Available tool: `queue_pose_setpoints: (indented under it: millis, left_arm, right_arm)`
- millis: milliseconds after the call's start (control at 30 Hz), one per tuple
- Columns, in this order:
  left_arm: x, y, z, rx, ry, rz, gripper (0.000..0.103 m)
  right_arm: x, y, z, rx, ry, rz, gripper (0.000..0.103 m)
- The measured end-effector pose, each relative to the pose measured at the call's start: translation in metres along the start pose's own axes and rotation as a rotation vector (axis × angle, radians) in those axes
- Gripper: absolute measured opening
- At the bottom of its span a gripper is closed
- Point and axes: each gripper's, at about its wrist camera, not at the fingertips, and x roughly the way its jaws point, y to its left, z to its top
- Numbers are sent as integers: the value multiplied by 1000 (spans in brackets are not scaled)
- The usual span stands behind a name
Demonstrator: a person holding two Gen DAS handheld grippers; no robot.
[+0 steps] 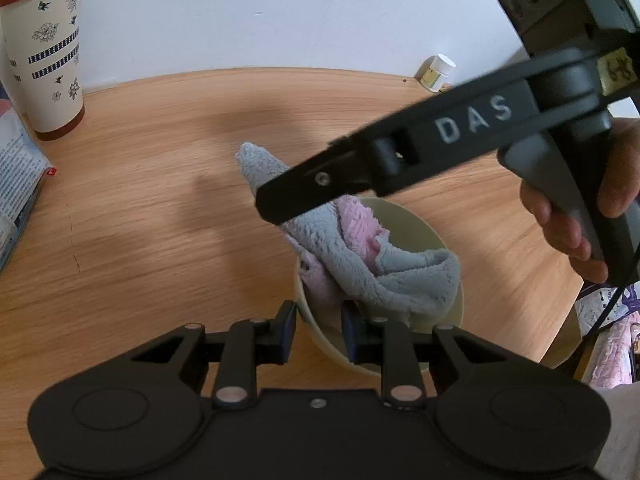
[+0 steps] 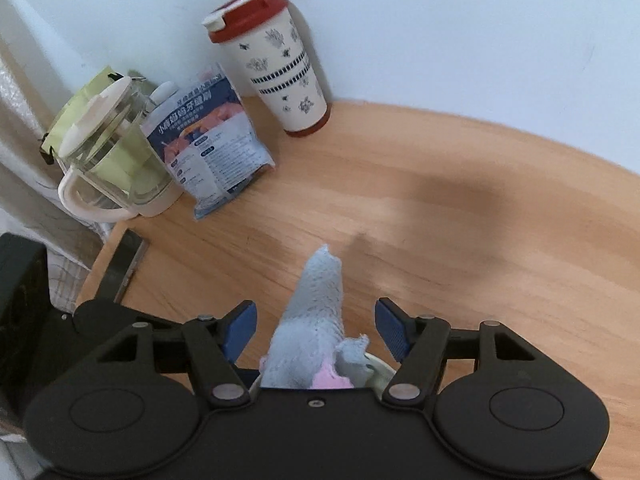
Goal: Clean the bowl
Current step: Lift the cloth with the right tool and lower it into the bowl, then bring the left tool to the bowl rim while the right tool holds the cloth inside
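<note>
A cream bowl [image 1: 420, 232] stands on the wooden table. A grey and pink cloth [image 1: 360, 256] is stuffed in it, one grey corner sticking up. My left gripper [image 1: 318, 330] is shut on the bowl's near rim, one finger outside and one inside. My right gripper [image 2: 316, 330] is open, its blue pads apart on either side of the cloth [image 2: 316, 320], not touching it. In the left wrist view the right gripper [image 1: 276, 204] reaches in from the right above the bowl. The bowl's rim [image 2: 380, 368] just shows in the right wrist view.
A white travel cup with a red lid [image 2: 280, 64] stands at the back by the wall, also in the left wrist view [image 1: 44, 44]. A blue packet [image 2: 212, 136] and a glass jug [image 2: 108, 152] stand at the left. A small white bottle [image 1: 436, 72] is at the far right.
</note>
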Motion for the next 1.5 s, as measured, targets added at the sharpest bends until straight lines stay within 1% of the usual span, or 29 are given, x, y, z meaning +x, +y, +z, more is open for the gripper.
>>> queue_pose_setpoints:
  millis: [67, 100, 167, 200, 233, 367, 500, 600, 700, 800, 933, 1033, 1167, 1233, 1267, 1300, 1333, 1400, 1500]
  left_arm:
    - [0, 0, 0, -1, 1, 2, 24]
    - [-1, 0, 0, 0, 1, 3, 24]
    - [-1, 0, 0, 3, 2, 4, 26]
    - [-1, -1, 0, 4, 2, 5, 26]
    - [-2, -1, 0, 3, 1, 7, 26]
    - [-3, -1, 1, -13, 2, 2, 27]
    - [-5, 0, 1, -39, -1, -14, 27]
    - [-4, 4, 0, -65, -2, -26, 27]
    - [-5, 6, -1, -72, -7, -30, 27]
    - [-4, 6, 0, -67, 2, -22, 27]
    - [-3, 6, 1, -70, 4, -7, 27]
    - [-3, 7, 0, -83, 5, 9, 27]
    - [-6, 8, -1, -97, 2, 7, 28]
    - [-7, 9, -1, -104, -2, 2, 29]
    - [-7, 10, -1, -107, -4, 0, 32]
    - [-7, 11, -1, -111, -6, 0, 38]
    - [-7, 12, -1, -115, -9, 0, 40]
    - [-7, 13, -2, -123, -14, 1, 41]
    - [-10, 14, -2, -124, -20, -13, 41]
  right_arm:
    - [2, -3, 0, 18, 3, 11, 67]
    - [3, -4, 0, 24, 4, 16, 63]
    - [4, -6, -2, 38, 5, 34, 47]
    - [4, -6, -2, 41, 2, 40, 29]
    - [4, -6, -2, 41, 1, 39, 20]
    - [-4, -6, -7, 42, -17, 40, 20]
    - [-31, -7, -15, 64, -73, 51, 20]
    - [-42, -7, -22, 63, -85, 44, 20]
    - [-50, 4, -38, 21, -65, 19, 20]
    - [-47, 12, -49, -32, -22, -21, 20]
    - [-34, 11, -56, -73, 35, -58, 20]
    - [-24, 11, -59, -87, 56, -67, 20]
    - [-8, 11, -64, -114, 87, -90, 20]
    - [-8, 11, -64, -120, 87, -94, 23]
    - [-10, 12, -64, -126, 88, -98, 27]
    - [-14, 14, -64, -140, 96, -105, 35]
    - [-19, 16, -63, -153, 97, -114, 40]
    - [-29, 18, -61, -178, 105, -117, 40]
    - [-40, 24, -58, -222, 101, -148, 41]
